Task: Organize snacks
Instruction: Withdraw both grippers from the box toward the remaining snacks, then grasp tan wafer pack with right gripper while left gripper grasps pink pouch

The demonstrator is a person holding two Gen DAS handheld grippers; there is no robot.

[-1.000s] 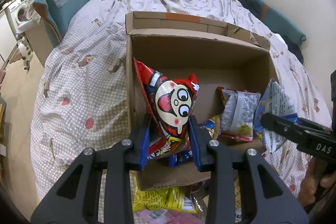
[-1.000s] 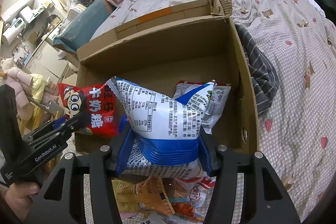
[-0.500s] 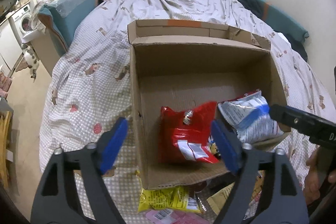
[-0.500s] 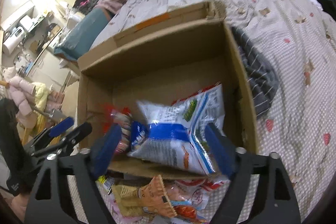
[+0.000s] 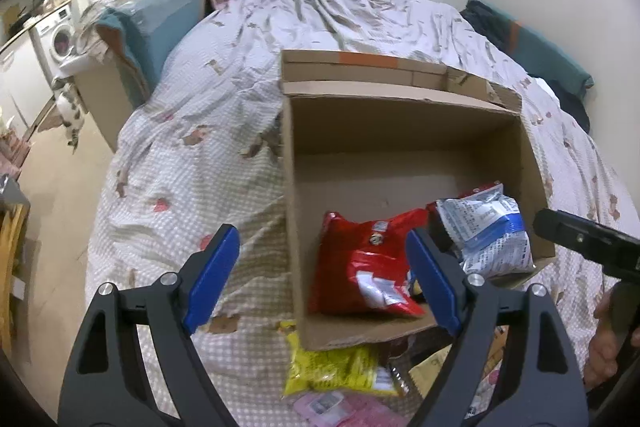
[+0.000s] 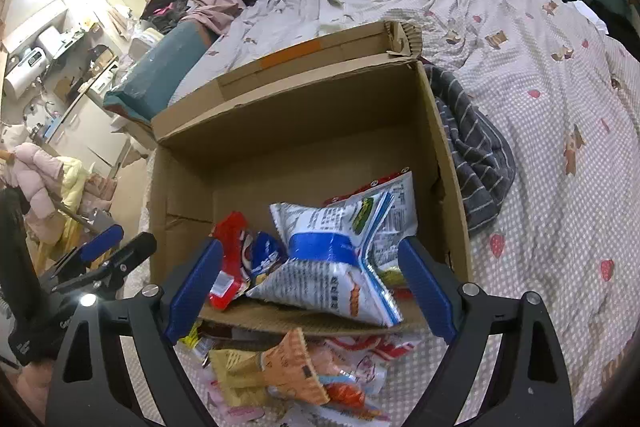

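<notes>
Both my left gripper and right gripper spread wide, empty. Between picks. Next: grab the yellow bag, bottom centre, below the box.

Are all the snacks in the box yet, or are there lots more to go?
Not yet. A red bag and a white and blue bag already lie in the cardboard box. Both the left gripper and the right gripper are open and empty. Left to do: the yellow bag and the orange packet on the bed in front of the box.
</notes>
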